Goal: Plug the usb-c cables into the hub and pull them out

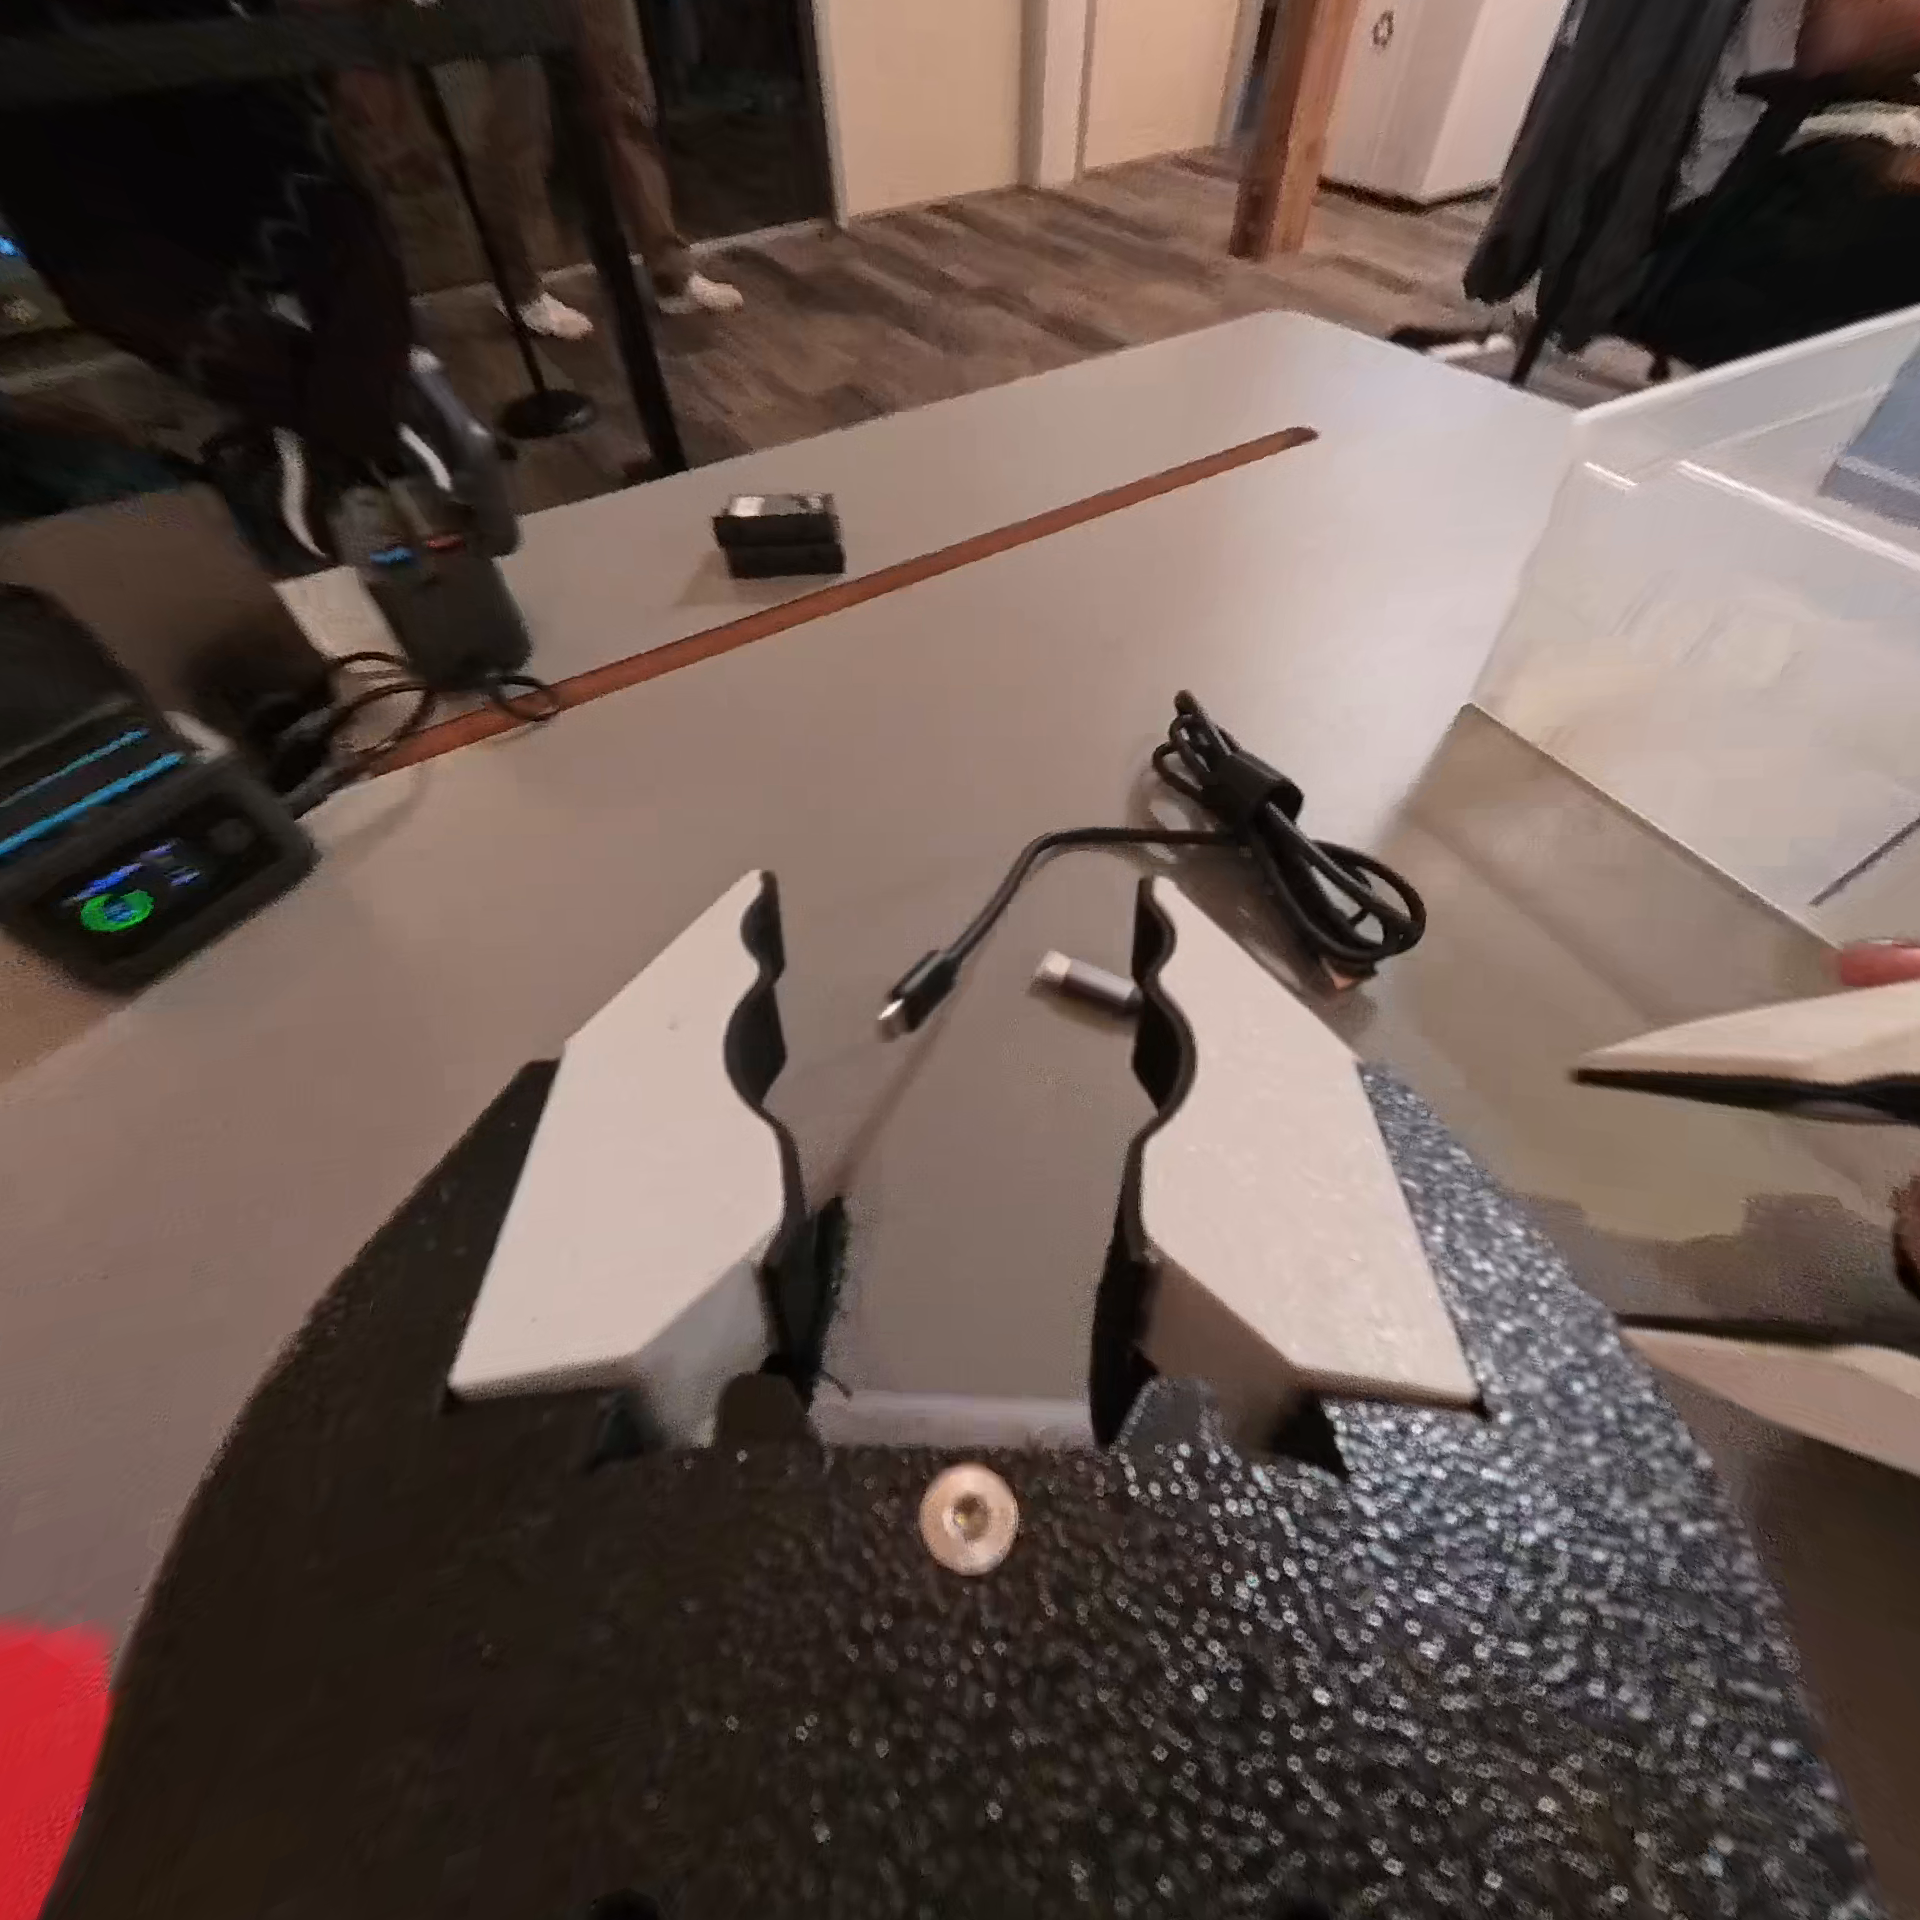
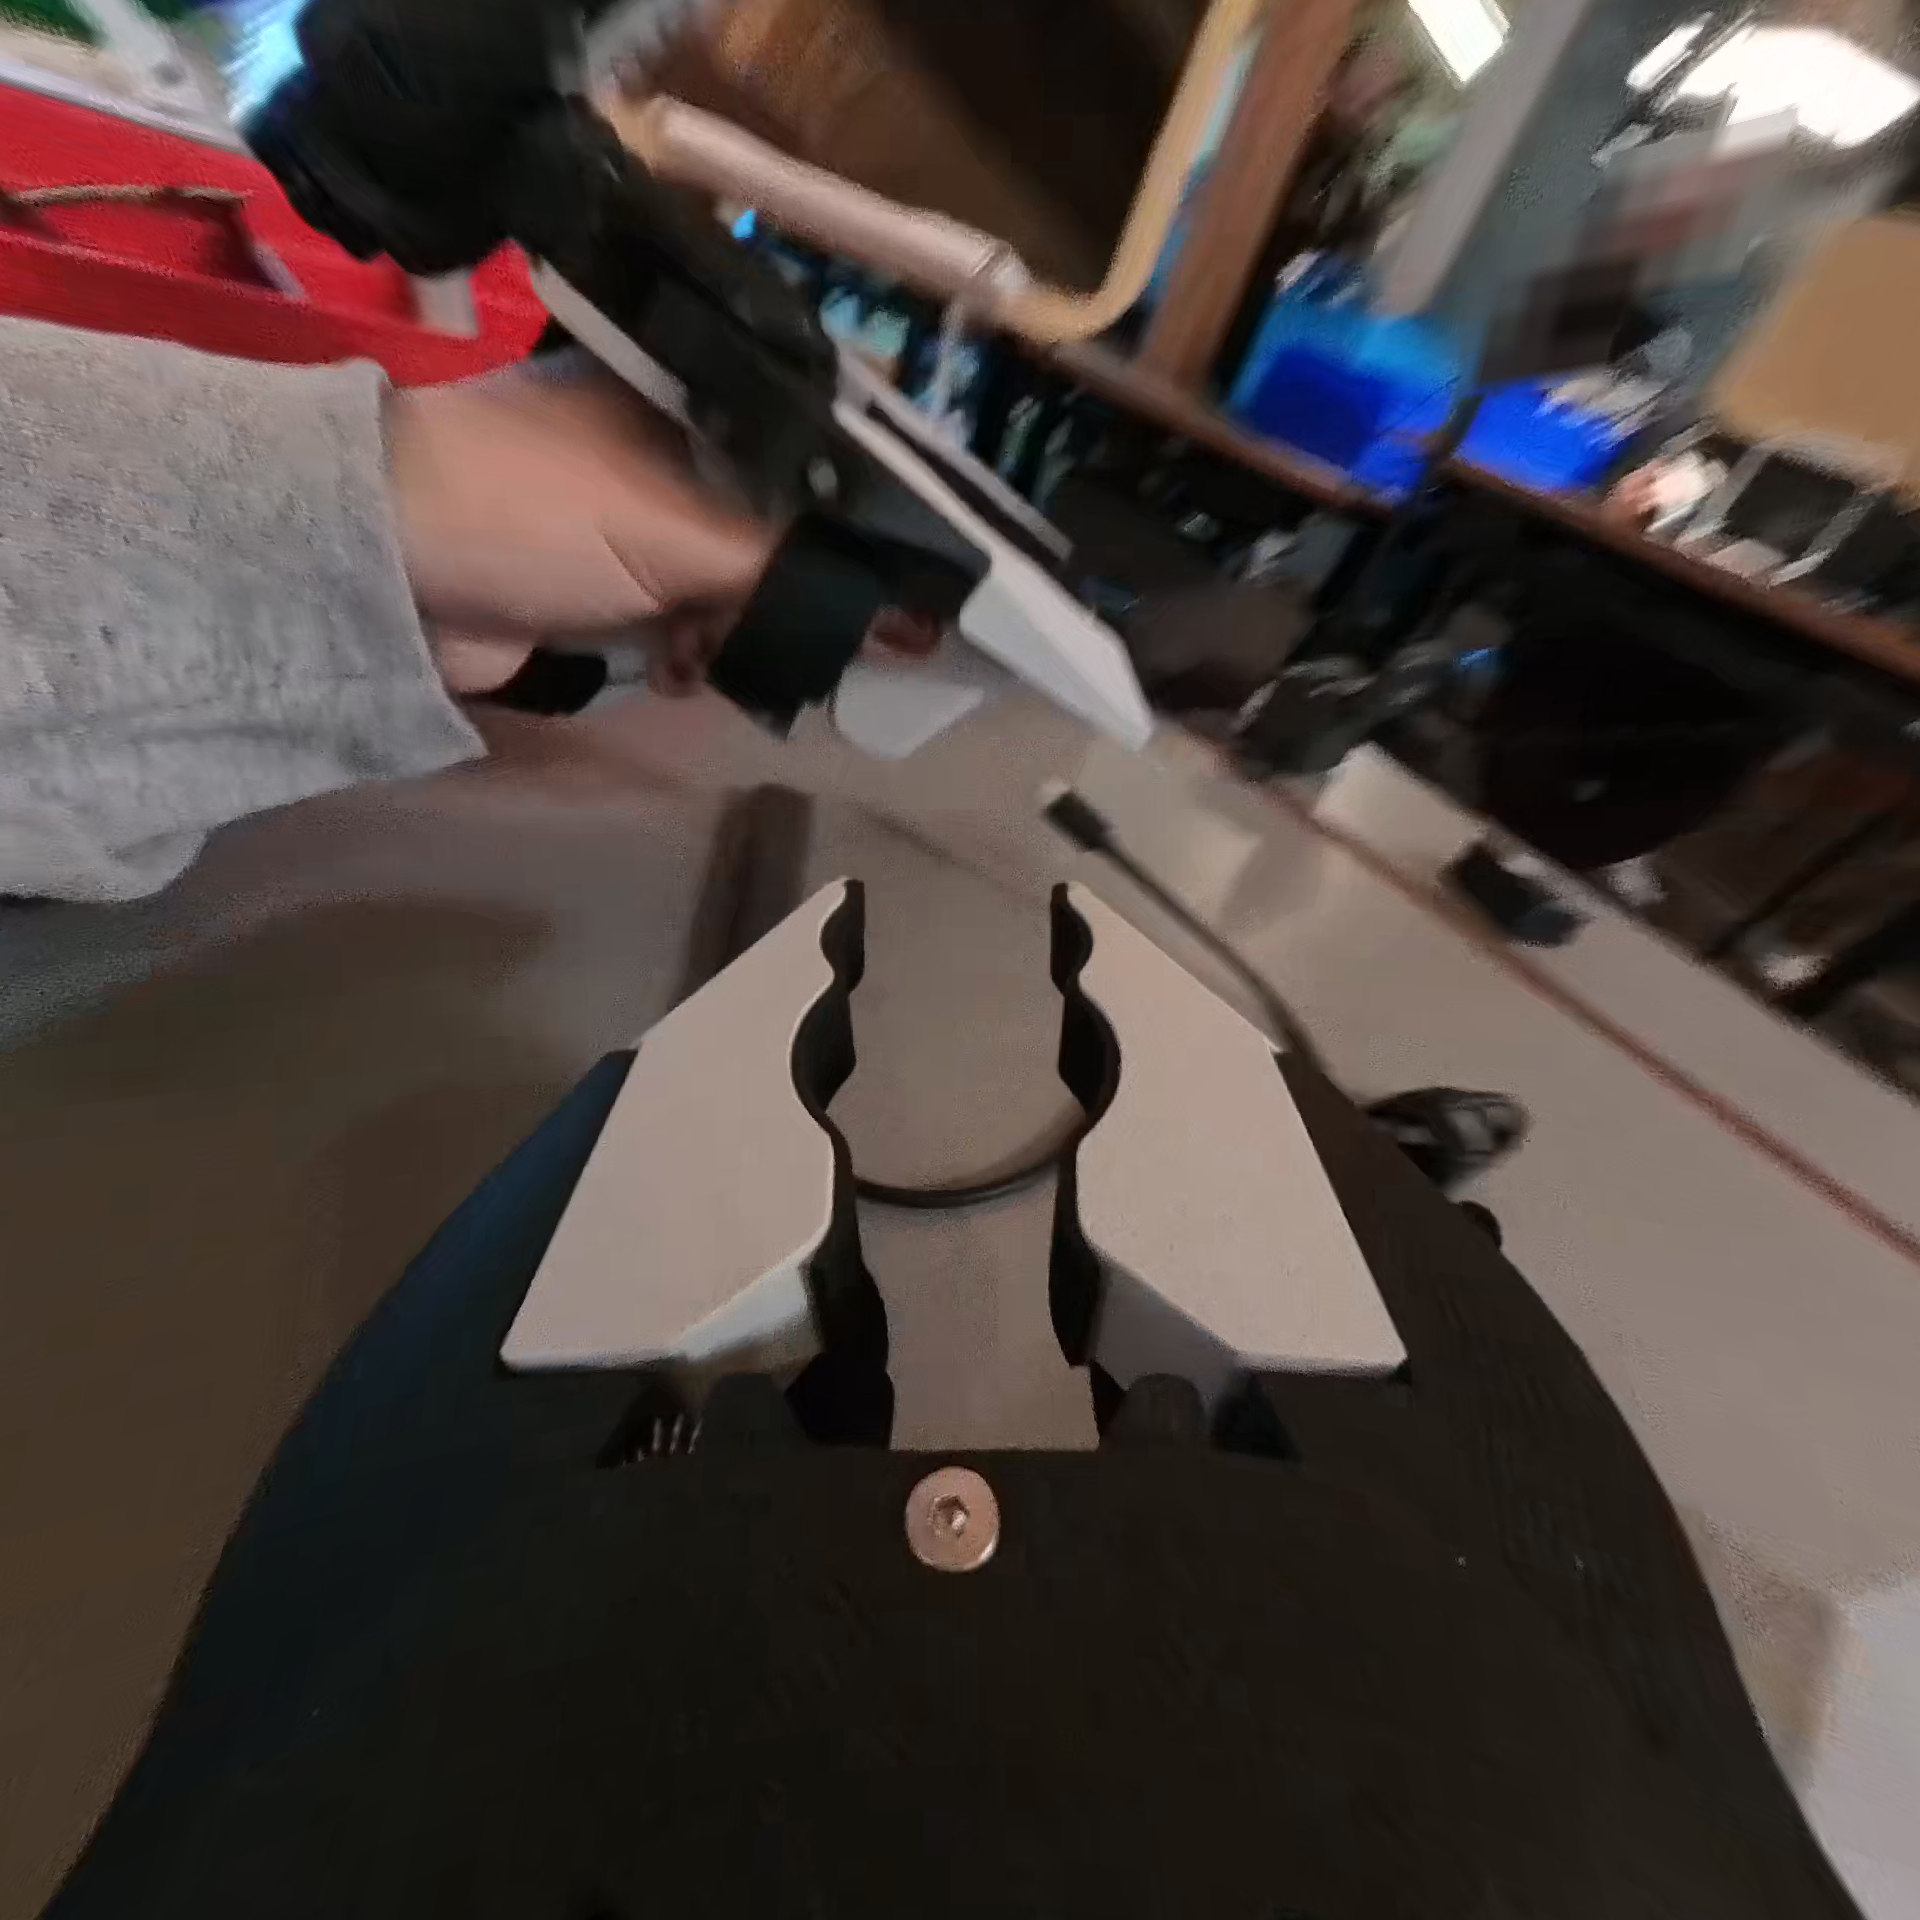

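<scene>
The left gripper [image 1: 956, 883] has two pale grey wedge-shaped fingers [image 1: 644, 1122] with wavy black inner pads, set in a black speckled, glittery body fastened by one silver hex screw [image 1: 968, 1519]. The right gripper [image 2: 956, 894] matches it: pale fingers [image 2: 717, 1143], scalloped black liners, a smoother matte black body and a silver hex screw [image 2: 952, 1517]. The person's hand [image 2: 561, 530] emerges from a heathered grey sleeve [image 2: 177, 613]
</scene>
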`<state>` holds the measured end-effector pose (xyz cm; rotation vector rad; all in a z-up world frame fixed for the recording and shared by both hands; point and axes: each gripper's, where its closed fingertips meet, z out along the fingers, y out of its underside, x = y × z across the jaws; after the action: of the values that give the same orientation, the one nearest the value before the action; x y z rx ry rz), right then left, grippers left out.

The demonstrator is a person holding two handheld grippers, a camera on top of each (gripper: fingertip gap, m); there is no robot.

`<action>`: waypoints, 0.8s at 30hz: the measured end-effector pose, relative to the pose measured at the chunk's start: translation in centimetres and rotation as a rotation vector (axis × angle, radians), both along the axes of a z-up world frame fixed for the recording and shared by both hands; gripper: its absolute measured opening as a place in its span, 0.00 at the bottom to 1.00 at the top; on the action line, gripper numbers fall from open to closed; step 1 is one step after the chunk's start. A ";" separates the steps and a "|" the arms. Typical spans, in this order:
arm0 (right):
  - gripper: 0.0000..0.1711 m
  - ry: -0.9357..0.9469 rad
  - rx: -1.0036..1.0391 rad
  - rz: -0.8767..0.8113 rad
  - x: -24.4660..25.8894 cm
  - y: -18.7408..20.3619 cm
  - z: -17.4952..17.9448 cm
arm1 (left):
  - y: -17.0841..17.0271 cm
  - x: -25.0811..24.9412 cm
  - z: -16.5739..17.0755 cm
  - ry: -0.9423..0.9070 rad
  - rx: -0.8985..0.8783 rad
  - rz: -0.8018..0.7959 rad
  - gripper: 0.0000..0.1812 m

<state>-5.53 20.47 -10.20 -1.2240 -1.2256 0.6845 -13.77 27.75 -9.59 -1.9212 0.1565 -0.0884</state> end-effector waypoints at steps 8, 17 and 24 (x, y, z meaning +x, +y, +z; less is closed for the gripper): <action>0.30 -0.406 -0.388 0.132 -4.7 -2.8 -6.8 | -5.8 -1.8 -0.3 0.104 0.137 0.033 0.27; 0.13 -0.544 -0.480 0.109 -4.2 -1.9 -8.6 | -7.4 -2.8 -0.7 0.067 0.122 -0.002 0.21; 0.11 -0.521 -0.670 0.230 -2.8 -2.1 -7.9 | -9.8 0.3 -4.0 0.616 0.000 -0.364 0.40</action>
<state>-8.30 18.37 -18.14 -1.9149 -1.6509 1.0368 -13.44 18.00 -13.60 -1.8470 0.9156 0.2649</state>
